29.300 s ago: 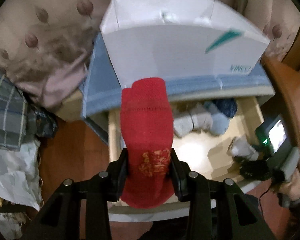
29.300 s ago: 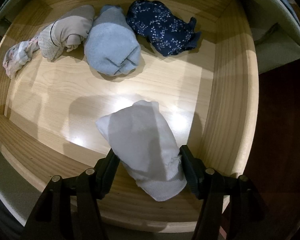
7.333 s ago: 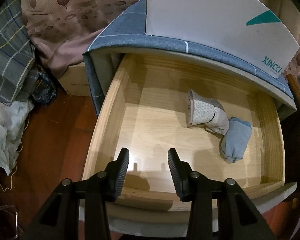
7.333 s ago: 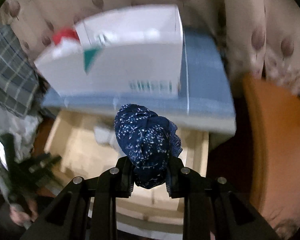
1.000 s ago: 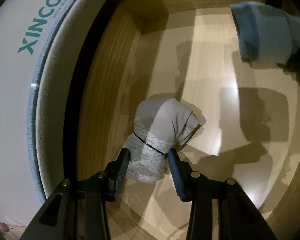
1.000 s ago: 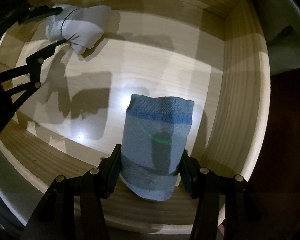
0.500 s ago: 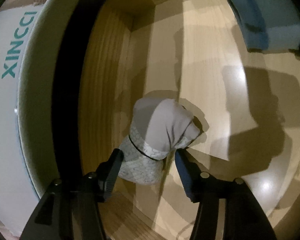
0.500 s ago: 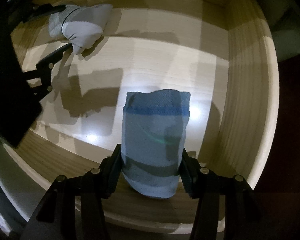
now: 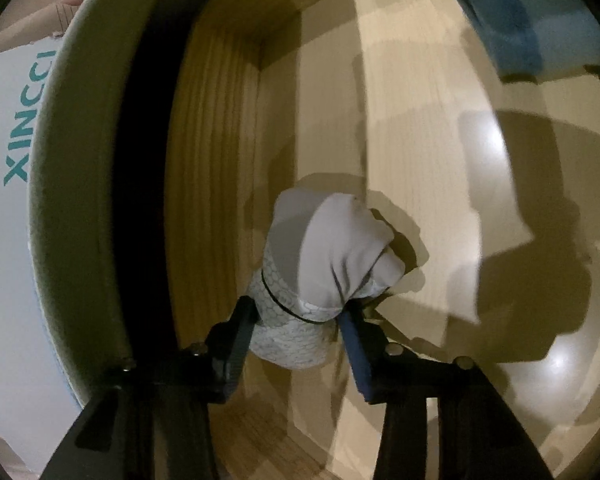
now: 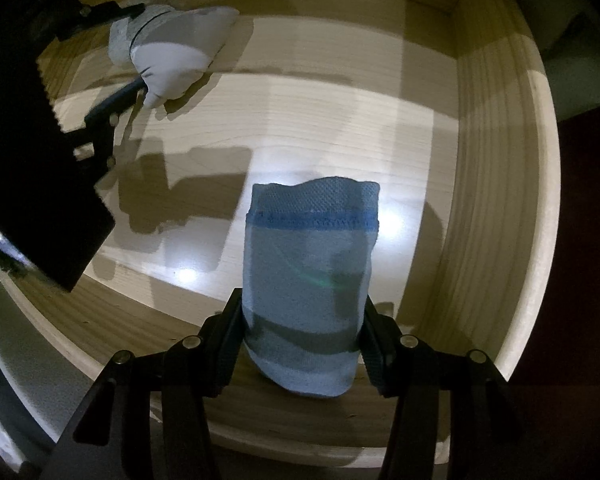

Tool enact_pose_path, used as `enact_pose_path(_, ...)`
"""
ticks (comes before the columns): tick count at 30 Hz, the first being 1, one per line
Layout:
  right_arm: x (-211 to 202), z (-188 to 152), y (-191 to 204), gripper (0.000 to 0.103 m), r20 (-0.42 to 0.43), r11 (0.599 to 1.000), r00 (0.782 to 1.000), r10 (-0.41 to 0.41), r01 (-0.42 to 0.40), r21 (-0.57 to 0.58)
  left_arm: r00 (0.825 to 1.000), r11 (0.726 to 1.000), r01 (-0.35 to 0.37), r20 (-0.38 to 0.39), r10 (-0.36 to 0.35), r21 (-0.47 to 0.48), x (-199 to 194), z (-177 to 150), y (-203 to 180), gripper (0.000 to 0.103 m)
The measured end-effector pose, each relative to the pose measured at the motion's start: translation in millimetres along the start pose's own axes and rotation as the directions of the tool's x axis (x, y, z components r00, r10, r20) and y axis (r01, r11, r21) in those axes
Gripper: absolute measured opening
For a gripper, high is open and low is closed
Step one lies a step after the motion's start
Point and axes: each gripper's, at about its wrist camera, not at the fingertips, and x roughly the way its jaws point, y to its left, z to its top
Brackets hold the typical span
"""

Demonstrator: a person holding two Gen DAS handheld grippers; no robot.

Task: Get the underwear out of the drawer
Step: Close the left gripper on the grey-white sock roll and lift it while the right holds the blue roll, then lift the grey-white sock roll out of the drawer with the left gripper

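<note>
Inside the wooden drawer (image 10: 496,184), the left gripper (image 9: 296,320) clamps the patterned end of a rolled grey underwear bundle (image 9: 324,264) near the back-left corner (its plain end points away from the fingers). To the right, the right gripper (image 10: 300,320) pinches a rolled light-blue underwear bundle (image 10: 308,280) near the drawer's front wall, darker band uppermost.
</note>
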Motion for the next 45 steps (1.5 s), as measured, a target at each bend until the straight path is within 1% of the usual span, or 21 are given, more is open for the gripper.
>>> enact_pose_path(6,-2.7,-0.2,-2.0,0.049,0.001,1.0,1.0,0.0,0.0,-0.003,0.999,0.998,0.048,-0.02,-0.049,-0.035,-0.4,-2.3,11.9,0.039)
enact_pose_path(9,-4.0,-0.6,-2.4,0.049,0.002,1.0,1.0,0.0,0.0,-0.004,0.997,0.997,0.065,-0.046,-0.067,-0.043,4.5,-1.5,17.2,0.039)
enact_pose_path(13,-7.8,3.4,-4.6,0.049,0.001,1.0,1.0,0.0,0.0,-0.001,0.989,0.991,0.108,-0.096,-0.116,-0.081,9.8,-1.6,25.5,0.039)
enact_pose_path(17,-7.2,6.9,-8.2,0.049,-0.005,1.0,1.0,0.005,-0.005,0.005,0.968,0.974,0.16,-0.165,-0.187,-0.163,14.9,-9.5,36.5,0.039)
enact_pose_path(19,-6.0,8.2,-10.2,0.049,-0.008,1.0,1.0,0.01,-0.01,0.009,0.95,0.957,0.187,-0.208,-0.234,-0.222,17.9,-13.1,43.8,0.039)
enact_pose_path(22,-4.5,9.5,-11.4,0.049,-0.009,1.0,1.0,0.01,-0.01,0.007,0.915,0.923,0.223,-0.258,-0.309,-0.315,22.8,-16.1,55.9,0.039)
enact_pose_path(25,-3.9,10.4,-12.2,0.049,-0.008,1.0,1.0,0.011,-0.011,0.007,0.865,0.861,0.258,-0.291,-0.408,-0.438,29.0,-24.4,70.9,0.039)
enact_pose_path(26,-4.0,10.7,-12.2,0.049,-0.007,1.0,1.0,0.01,-0.01,0.007,0.846,0.833,0.271,-0.293,-0.446,-0.483,29.8,-27.9,75.9,0.039)
enact_pose_path(29,-3.8,11.6,-12.2,0.049,-0.004,1.0,1.0,0.009,-0.009,0.008,0.778,0.732,0.298,-0.288,-0.558,-0.613,39.7,-37.5,92.2,0.039)
enact_pose_path(30,-3.7,12.0,-11.9,0.049,-0.003,1.0,1.0,0.007,-0.007,0.006,0.758,0.696,0.302,-0.279,-0.589,-0.651,40.8,-41.1,96.2,0.039)
enact_pose_path(32,-2.9,11.2,-12.3,0.049,-0.002,1.0,1.0,0.006,-0.006,0.007,0.726,0.642,0.304,-0.265,-0.635,-0.704,42.7,-43.7,100.1,0.039)
enact_pose_path(33,-2.8,11.5,-12.1,0.049,-0.002,1.0,1.0,0.004,-0.004,0.005,0.7,0.599,0.299,-0.257,-0.667,-0.743,45.6,-48.3,102.5,0.039)
enact_pose_path(34,-2.7,11.8,-11.8,0.049,-0.001,1.0,1.0,0.003,-0.003,0.004,0.678,0.569,0.292,-0.253,-0.69,-0.769,50.2,-53.1,104.5,0.039)
enact_pose_path(35,-2.0,12.0,-11.9,0.049,-0.001,1.0,1.0,0.002,-0.002,0.006,0.652,0.537,0.285,-0.25,-0.716,-0.794,53.5,-56.9,104.5,0.038)
enact_pose_path(36,-1.6,12.4,-11.9,0.049,-0.001,1.0,1.0,0.001,-0.001,0.007,0.602,0.476,0.277,-0.235,-0.763,-0.835,59.5,-64.3,102.6,0.037)
enact_pose_path(38,-2.3,12.3,-10.9,0.049,-0.002,1.0,1.0,-0.003,0.003,0.005,0.536,0.392,0.259,-0.206,-0.818,-0.883,65.9,-74.9,97.0,0.024)
enact_pose_path(39,-10.7,8.8,-5.5,0.049,-0.002,1.0,1.0,-0.004,0.004,0.007,0.528,0.338,0.253,-0.163,-0.833,-0.907,66.8,-80.0,97.5,0.021)
enact_pose_path(40,-9.5,8.6,-5.6,0.049,-0.002,1.0,1.0,-0.004,0.004,0.006,0.54,0.32,0.257,-0.139,-0.83,-0.912,65.0,-78.8,97.4,0.021)
enact_pose_path(42,-9.7,8.6,-4.6,0.049,0.0,1.0,1.0,-0.007,0.007,0.005,0.564,0.332,0.25,-0.142,-0.813,-0.91,61.6,-79.2,105.6,0.021)
enact_pose_path(44,-9.2,8.3,-4.2,0.048,0.001,1.0,1.0,-0.011,0.011,0.003,0.595,0.313,0.266,-0.1,-0.798,-0.912,45.6,-74.2,116.1,0.021)
enact_pose_path(45,-9.8,8.4,-3.9,0.048,0.002,1.0,1.0,-0.011,0.011,0.004,0.607,0.322,0.274,-0.096,-0.789,-0.906,30.3,-66.6,120.6,0.021)
